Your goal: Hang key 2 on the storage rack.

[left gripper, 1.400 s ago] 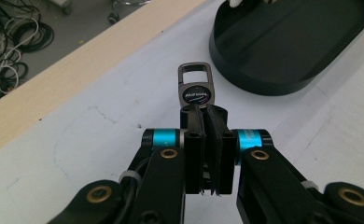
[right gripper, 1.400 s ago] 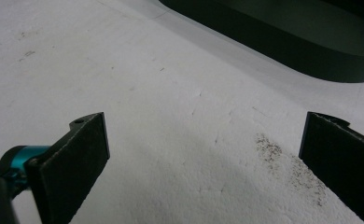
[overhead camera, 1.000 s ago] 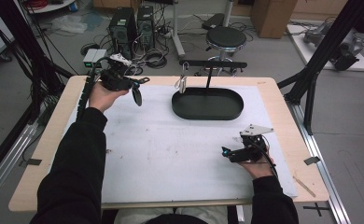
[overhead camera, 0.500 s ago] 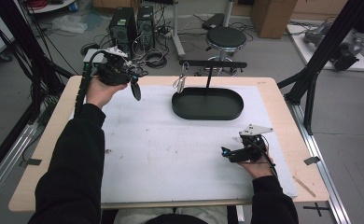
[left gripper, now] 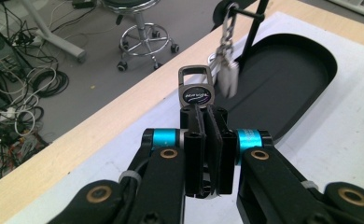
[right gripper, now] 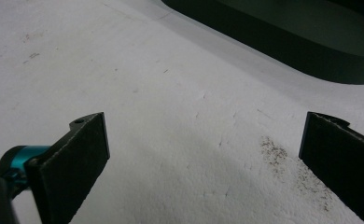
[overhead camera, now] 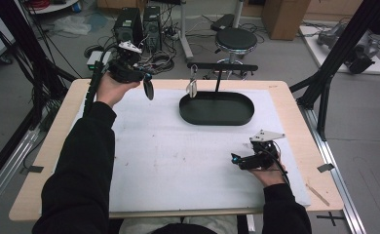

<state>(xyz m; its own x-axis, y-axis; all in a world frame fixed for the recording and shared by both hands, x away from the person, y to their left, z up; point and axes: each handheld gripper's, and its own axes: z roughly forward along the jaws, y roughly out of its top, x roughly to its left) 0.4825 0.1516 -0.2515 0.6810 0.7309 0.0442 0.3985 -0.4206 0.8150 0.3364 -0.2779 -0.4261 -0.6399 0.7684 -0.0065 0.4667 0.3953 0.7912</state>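
Note:
My left gripper (overhead camera: 145, 79) is raised above the table's far left corner, shut on a dark key fob (left gripper: 196, 94) with a metal clip loop at its top. In the high view the fob (overhead camera: 149, 89) hangs dark and oval below the jaws. Ahead of it stands a black oval tray (overhead camera: 217, 116) with a post and crossbar (overhead camera: 222, 67). A silver keychain (overhead camera: 192, 86) hangs from the bar's left end, and the left gripper view shows this keychain (left gripper: 227, 70) just beyond the fob. My right gripper (overhead camera: 237, 160) rests low on the white mat, jaws open and nothing between them.
A white mat (overhead camera: 178, 156) covers most of the wooden table (overhead camera: 295, 97). Black frame struts (overhead camera: 324, 83) rise at the right edge and more at the left. A stool (overhead camera: 236, 40), computers and loose cables sit on the floor behind the table.
My left hand has lifted the key fob higher and a little toward the far edge. The right hand has stayed where it was.

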